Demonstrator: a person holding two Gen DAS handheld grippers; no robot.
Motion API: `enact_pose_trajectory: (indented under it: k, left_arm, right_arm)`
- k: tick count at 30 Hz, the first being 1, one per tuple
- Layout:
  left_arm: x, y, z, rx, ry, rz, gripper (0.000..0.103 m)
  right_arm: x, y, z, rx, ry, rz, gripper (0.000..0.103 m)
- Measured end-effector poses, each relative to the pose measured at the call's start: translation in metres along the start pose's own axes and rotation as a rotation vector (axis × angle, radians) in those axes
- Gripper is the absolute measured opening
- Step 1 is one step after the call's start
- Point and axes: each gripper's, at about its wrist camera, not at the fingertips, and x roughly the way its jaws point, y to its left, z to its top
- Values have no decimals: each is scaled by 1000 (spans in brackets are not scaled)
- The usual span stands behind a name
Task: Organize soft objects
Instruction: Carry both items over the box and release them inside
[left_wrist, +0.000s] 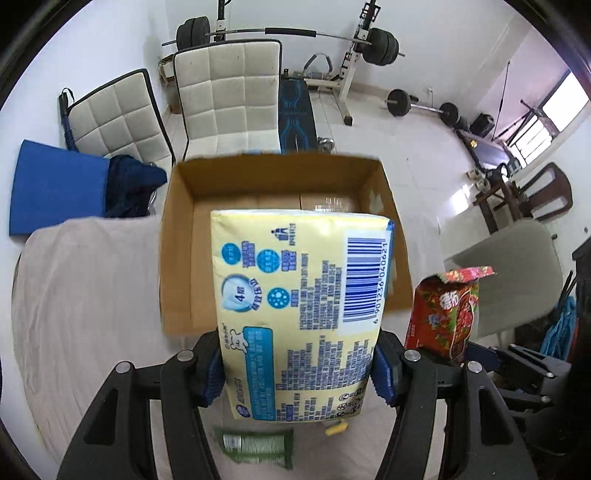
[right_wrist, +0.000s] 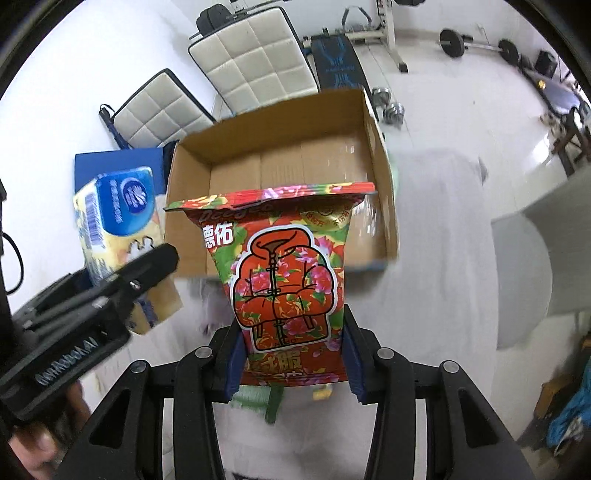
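The yellow tissue pack (left_wrist: 299, 314) covers much of the left wrist view, hiding the near wall and part of the floor of the cardboard box (left_wrist: 177, 236) behind it. The left gripper (left_wrist: 299, 369) pinches the pack's lower end between its blue pads, with the pack standing up toward 12 o'clock. Below the pack, at 6 o'clock, a green packet (left_wrist: 255, 445) lies on the cloth-covered desk (left_wrist: 81, 295), partly hidden by the gripper, and a small yellow item (left_wrist: 336, 428) beside it is too small to identify.

In the right wrist view, the right gripper (right_wrist: 291, 358) clamps the bottom of the red floral snack bag (right_wrist: 288, 273), which rises toward 12 o'clock and blocks the near part of the box (right_wrist: 280, 122). The box interior that shows is bare cardboard, apart from a clear glint at its far side in the left view that cannot be made out. The image here is motion-blurred around the box's near edge and the desk.

At 9 o'clock in the right view, the tissue pack (right_wrist: 114, 210) appears in the left gripper (right_wrist: 147, 280), just left of the box. At 4 o'clock in the left view, the snack bag (left_wrist: 447, 310) stands just right of the box. Two white quilted chairs (left_wrist: 225, 92) stand beyond the box.
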Motion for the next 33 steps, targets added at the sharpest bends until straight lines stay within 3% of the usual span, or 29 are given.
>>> enact_pose_trajectory:
  k: [5,10,13,21,28,32,33]
  left_arm:
    - [30,10,50,-8,21,8,60]
    - [71,25,93,-37,134,-41,60]
    - [103,32,109,-62,188,-64,60]
    - [180,38,134,-119,330,-146,60]
    - [214,33,135,-101,385,-145,61]
    - [227,28,133,-90,426,-105,61]
    - [228,28,133,-105,431,-104,64]
  right_arm:
    - [20,4,55,-15,-1,-49,47]
    - [82,36,130,-18,53,-69,47]
    - [119,32,154,-18,89,-79,47]
    - [200,13,196,-14,172,-106,47]
    - [236,5,210,-55,210,-133,47]
    - [248,6,214,-87,225,-167,49]
    - [249,7,213,-96,226,-179,53]
